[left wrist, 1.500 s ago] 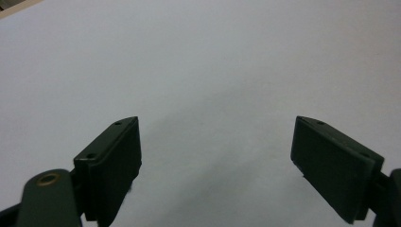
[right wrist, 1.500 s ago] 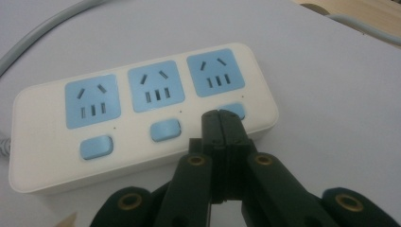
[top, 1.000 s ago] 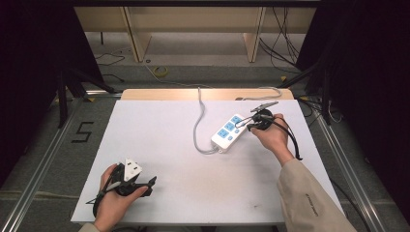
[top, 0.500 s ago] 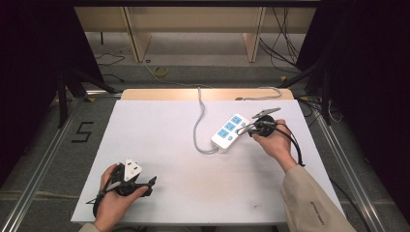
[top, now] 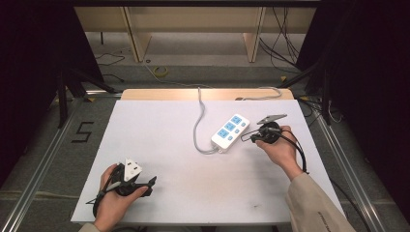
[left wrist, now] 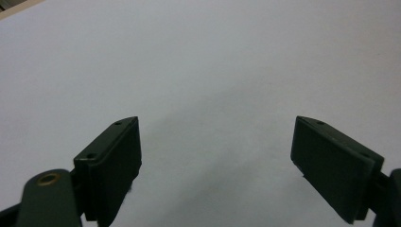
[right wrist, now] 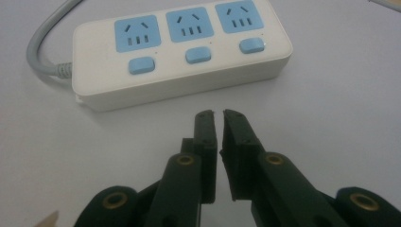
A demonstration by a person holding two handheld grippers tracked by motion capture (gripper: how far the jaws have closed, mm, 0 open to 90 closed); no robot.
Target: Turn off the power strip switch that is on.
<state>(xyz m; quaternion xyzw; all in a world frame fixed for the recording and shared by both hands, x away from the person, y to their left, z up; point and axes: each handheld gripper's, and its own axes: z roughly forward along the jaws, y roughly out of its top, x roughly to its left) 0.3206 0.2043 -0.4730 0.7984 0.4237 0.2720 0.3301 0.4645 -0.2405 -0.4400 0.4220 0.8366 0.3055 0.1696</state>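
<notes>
A white power strip (top: 230, 131) with three blue sockets and three blue switches (right wrist: 179, 52) lies right of centre on the white table (top: 169, 140), its grey cable (top: 197, 121) running to the far edge. My right gripper (top: 246, 137) is just right of the strip and points at its long side without touching it. Its jaws (right wrist: 217, 113) have just been opening and stand a narrow slit apart with nothing between them. My left gripper (top: 148, 181) rests at the near left of the table, wide open (left wrist: 217, 142) and holding nothing.
A wooden board (top: 159, 94) borders the table's far edge. Metal rails (top: 43, 159) run along both sides of the table. Loose cables (top: 285, 43) lie on the floor beyond it. A large "5" mark (top: 83, 131) is on the floor at left.
The right hand has drawn back from the power strip, toward the person and slightly right. The left hand has stayed put.
</notes>
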